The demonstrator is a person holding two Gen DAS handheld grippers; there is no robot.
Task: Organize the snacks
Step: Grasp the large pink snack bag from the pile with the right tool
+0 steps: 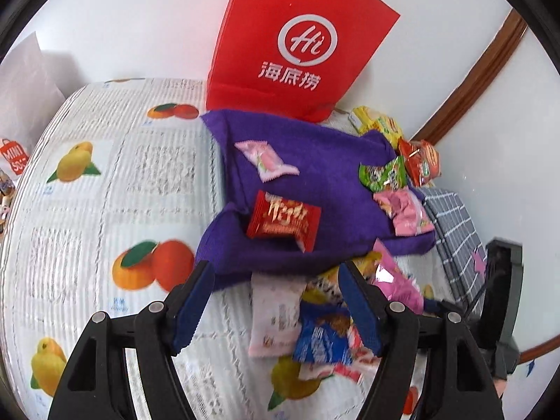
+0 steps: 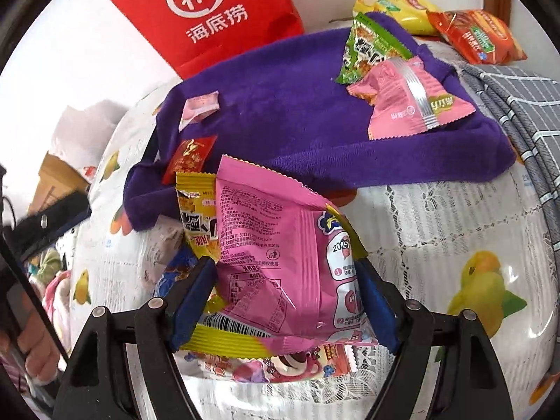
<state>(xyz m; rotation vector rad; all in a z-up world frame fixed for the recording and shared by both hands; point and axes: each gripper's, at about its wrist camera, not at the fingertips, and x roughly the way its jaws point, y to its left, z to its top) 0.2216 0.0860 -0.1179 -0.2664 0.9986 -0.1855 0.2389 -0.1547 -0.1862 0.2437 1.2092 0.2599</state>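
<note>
Nearest the right wrist camera, the big pink packet (image 2: 280,262) sits between the blue pads of the right gripper (image 2: 285,297), the jaws spread fairly wide with a pad against each side of it, though a firm clamp cannot be confirmed. A yellow packet (image 2: 196,224) lies partly under it on its left. Behind the pink packet spreads the purple cloth (image 2: 280,105), laid flat rather than forming a bag, and carrying loose snacks: a red packet (image 2: 190,157) near its front left edge, a pale pink candy (image 2: 199,108) beyond that, and on its far right corner a green packet (image 2: 367,45) overlapping a pink wrapper (image 2: 413,101). Past that corner, off the cloth, lie a yellow bag (image 2: 395,10) and an orange bag (image 2: 479,35). A red paper bag (image 2: 210,14) stands behind the cloth against the wall; its contents are hidden. The left gripper (image 1: 276,304) hovers in front of the cloth with jaws wide and nothing between them, above a blue packet (image 1: 322,343) and a white-pink packet (image 1: 273,315) on the fruit-print tablecloth (image 1: 87,210).
</note>
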